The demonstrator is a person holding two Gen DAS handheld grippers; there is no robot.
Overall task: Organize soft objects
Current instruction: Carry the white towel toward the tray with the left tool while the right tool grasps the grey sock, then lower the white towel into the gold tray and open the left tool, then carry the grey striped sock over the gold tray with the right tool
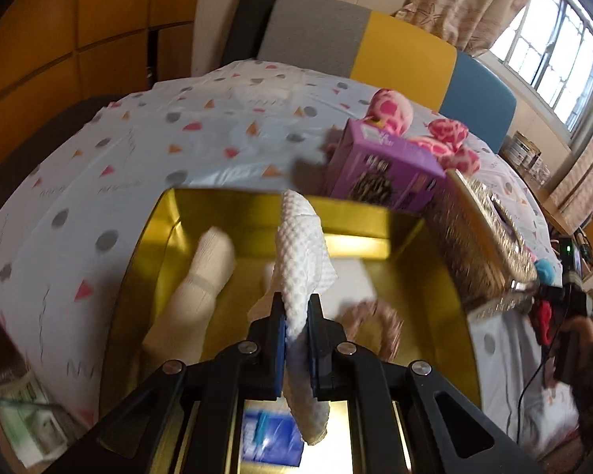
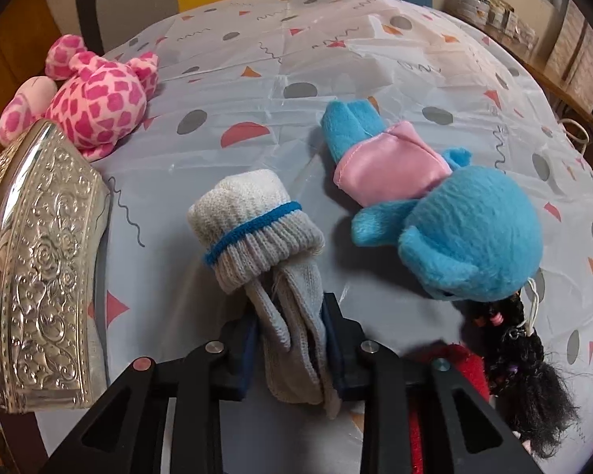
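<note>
My left gripper is shut on a white bumpy cloth, which hangs above an open gold tin. In the tin lie a rolled cream sock, a braided ring and a blue packet. In the right wrist view a white and grey sock roll with a blue stripe lies on the patterned tablecloth. Its loose grey end runs between the fingers of my right gripper, and the pads press on it from both sides. A blue plush toy with a pink dress lies just right of the sock.
A pink spotted plush lies at the far left, against an embossed silver box. A purple carton stands behind the tin. A doll with black hair and something red lie at the near right. Chairs stand beyond the table.
</note>
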